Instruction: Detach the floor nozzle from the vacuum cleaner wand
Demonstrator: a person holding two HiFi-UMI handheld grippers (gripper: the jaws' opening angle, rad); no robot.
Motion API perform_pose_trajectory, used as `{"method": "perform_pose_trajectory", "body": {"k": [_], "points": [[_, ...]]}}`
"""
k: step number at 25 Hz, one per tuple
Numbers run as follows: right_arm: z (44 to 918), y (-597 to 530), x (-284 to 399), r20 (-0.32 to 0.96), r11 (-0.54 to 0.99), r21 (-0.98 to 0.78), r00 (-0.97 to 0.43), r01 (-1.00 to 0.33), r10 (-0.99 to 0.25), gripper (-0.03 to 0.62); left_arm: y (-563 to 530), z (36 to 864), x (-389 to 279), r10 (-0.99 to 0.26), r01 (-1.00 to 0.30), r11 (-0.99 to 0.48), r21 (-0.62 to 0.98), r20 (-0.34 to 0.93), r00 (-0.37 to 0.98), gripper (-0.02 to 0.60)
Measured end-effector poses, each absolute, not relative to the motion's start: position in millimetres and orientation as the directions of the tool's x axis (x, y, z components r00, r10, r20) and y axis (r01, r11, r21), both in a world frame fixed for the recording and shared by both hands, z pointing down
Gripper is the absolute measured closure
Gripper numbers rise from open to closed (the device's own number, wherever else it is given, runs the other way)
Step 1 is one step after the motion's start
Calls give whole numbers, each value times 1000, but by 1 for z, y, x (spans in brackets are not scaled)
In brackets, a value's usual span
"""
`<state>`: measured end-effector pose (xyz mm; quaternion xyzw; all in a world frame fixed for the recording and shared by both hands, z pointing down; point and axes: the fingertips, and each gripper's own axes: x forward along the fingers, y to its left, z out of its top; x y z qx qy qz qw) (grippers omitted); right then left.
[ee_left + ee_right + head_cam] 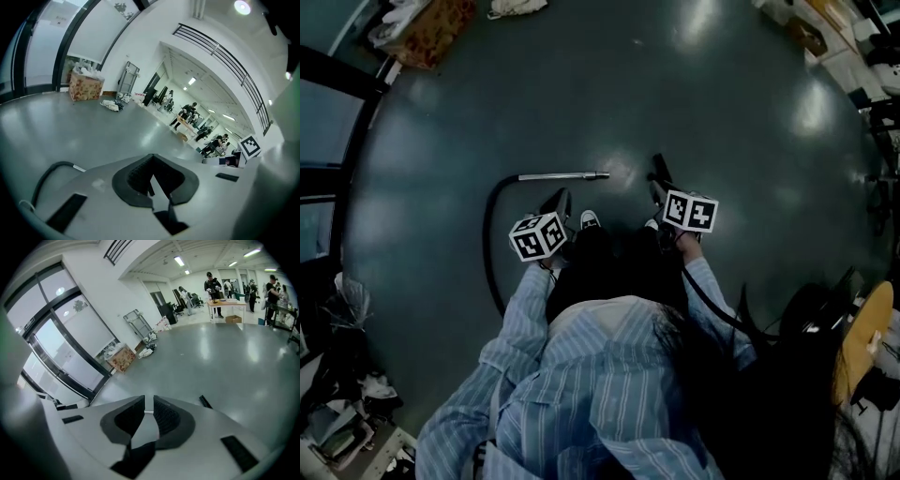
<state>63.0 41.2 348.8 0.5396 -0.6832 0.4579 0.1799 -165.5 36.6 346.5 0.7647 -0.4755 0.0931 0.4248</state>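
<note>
The silver vacuum wand [562, 175] lies flat on the dark floor in front of the person's feet. A black hose [490, 239] curves back from its left end, and its right end shows as bare tube. I cannot make out a floor nozzle in any view. My left gripper [562, 197] hangs above the floor just short of the wand, and its pads [140, 174] meet at the tips with nothing between them. My right gripper [657, 171] is held up to the right of the wand's end. Its jaws [145, 399] stand a narrow slit apart and hold nothing.
A cardboard box [431, 28] and a rag [516, 7] lie far off by the glass wall. Clutter sits at the lower left [342, 422] and shelving at the upper right [853, 47]. People stand at tables [225, 303] across the hall. The hose [47, 174] shows low in the left gripper view.
</note>
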Motion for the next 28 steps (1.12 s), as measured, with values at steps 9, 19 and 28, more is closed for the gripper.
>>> {"method": "perform_pose_trajectory", "body": {"k": [9, 19, 28], "points": [[327, 76, 98, 741, 157, -412, -430, -898, -516, 533, 92, 301, -88, -679, -827, -225, 514, 526, 512, 575], [323, 179, 236, 768, 257, -384, -461, -887, -445, 533, 178, 279, 63, -738, -801, -111, 589, 491, 464, 575], [356, 253, 236, 755, 235, -484, -538, -843, -374, 533, 270, 291, 49, -726, -843, 4, 539, 581, 368, 575]]}}
